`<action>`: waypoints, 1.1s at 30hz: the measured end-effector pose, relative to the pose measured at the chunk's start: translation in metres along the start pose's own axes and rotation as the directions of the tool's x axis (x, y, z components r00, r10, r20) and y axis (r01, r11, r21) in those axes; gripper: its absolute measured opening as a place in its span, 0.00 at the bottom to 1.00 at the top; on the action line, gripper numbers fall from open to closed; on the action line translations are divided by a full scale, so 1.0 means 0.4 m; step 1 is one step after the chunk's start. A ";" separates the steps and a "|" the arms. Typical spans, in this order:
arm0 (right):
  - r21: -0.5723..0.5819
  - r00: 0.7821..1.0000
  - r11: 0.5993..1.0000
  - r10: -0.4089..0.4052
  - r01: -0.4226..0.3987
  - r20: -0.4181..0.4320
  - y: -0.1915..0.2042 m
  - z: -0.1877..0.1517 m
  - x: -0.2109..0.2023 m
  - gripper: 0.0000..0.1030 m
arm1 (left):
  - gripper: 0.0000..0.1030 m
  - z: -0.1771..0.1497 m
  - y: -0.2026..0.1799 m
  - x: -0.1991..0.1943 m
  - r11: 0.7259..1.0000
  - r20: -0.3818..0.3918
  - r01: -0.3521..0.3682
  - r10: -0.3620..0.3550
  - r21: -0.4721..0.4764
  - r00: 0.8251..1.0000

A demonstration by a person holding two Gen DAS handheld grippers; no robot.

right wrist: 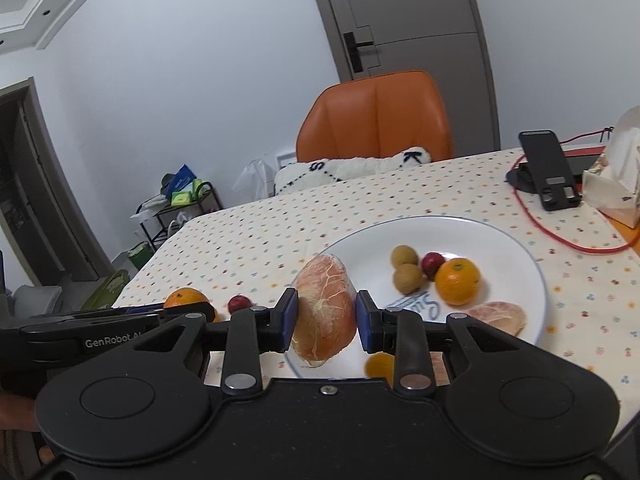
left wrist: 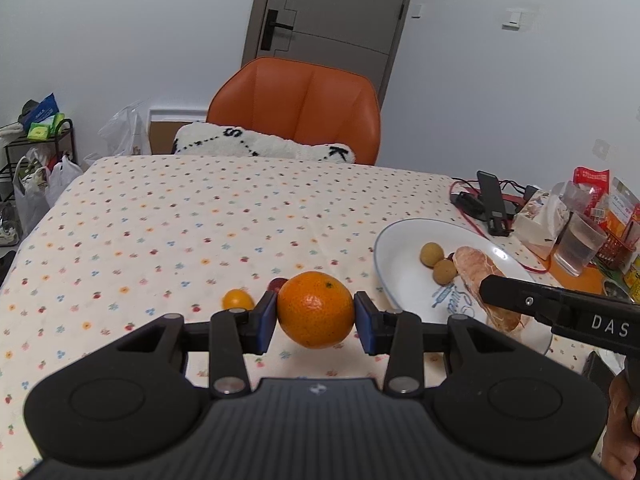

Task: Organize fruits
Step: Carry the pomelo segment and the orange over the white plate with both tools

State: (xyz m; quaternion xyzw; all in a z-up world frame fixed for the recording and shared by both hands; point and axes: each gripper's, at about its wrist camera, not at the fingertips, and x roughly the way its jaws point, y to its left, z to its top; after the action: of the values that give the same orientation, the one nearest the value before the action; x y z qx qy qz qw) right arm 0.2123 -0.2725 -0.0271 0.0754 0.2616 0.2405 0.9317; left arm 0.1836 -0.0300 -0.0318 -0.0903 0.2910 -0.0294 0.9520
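Carrying fruit to the plate point(right wrist: 520, 236) | our left gripper point(left wrist: 315, 314) clamps an orange point(left wrist: 315, 309) above the tablecloth point(left wrist: 180, 220) | our right gripper point(right wrist: 326, 314) pinches a peeled pomelo segment point(right wrist: 326, 308) over the plate's near rim | next, we judge: lower, release both gently.

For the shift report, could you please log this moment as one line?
left gripper: shut on orange | right gripper: shut on pomelo segment above plate | table: kumquat loose
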 end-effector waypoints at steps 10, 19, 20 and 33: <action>0.041 0.999 0.999 -0.032 0.031 0.012 -0.056 0.001 -0.008 0.29 | 0.38 0.011 -0.042 0.012 1.000 0.003 0.012 -0.012 0.021 1.000; 0.090 0.998 0.995 -0.042 0.038 0.041 -0.109 -0.005 -0.014 0.29 | 0.38 0.016 -0.083 0.030 0.999 0.000 0.024 -0.024 0.045 1.000; 0.094 0.998 0.995 -0.041 0.036 0.045 -0.113 -0.004 -0.014 0.29 | 0.38 0.017 -0.089 0.032 0.998 -0.001 0.027 -0.027 0.048 1.000; 0.132 0.998 0.990 -0.048 0.042 0.041 -0.164 -0.018 -0.030 0.31 | 0.39 0.022 -0.143 0.080 0.996 -0.017 0.052 -0.051 0.077 0.999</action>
State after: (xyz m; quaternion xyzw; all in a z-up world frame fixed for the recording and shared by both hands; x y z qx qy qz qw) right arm 0.2264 -0.3357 -0.0454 0.1358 0.2578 0.1999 0.9355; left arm 0.2148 -0.0883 -0.0311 -0.0607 0.2945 -0.0660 0.9514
